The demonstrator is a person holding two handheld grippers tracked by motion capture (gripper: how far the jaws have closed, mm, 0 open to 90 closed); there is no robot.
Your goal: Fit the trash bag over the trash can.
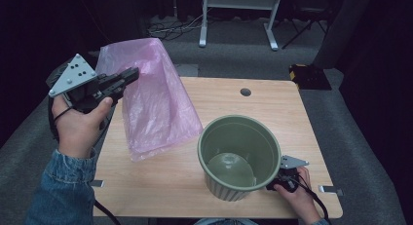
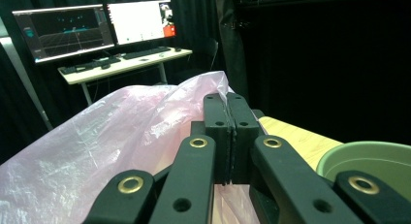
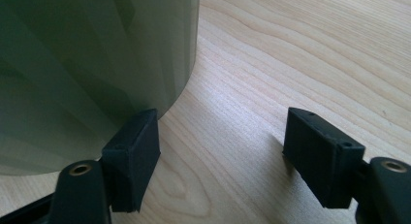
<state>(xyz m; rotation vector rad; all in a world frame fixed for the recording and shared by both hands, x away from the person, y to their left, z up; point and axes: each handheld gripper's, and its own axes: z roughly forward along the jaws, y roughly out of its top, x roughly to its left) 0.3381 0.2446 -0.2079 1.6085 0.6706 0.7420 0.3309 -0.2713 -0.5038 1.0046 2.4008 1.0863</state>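
The left tool point(image 1: 127, 78) pinches the pink bag point(image 1: 156, 103) up high, likely to open it; the right tool point(image 3: 220, 156), spread wide, steadies the green pot point(image 1: 239, 157) on the table point(image 1: 272, 108)

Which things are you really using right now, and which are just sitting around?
Being used:
- pink plastic bag, pinched in the left gripper
- green pot, with the right gripper open beside its base

Just lying about:
- cables on the floor
- monitors and keyboard on the far desk
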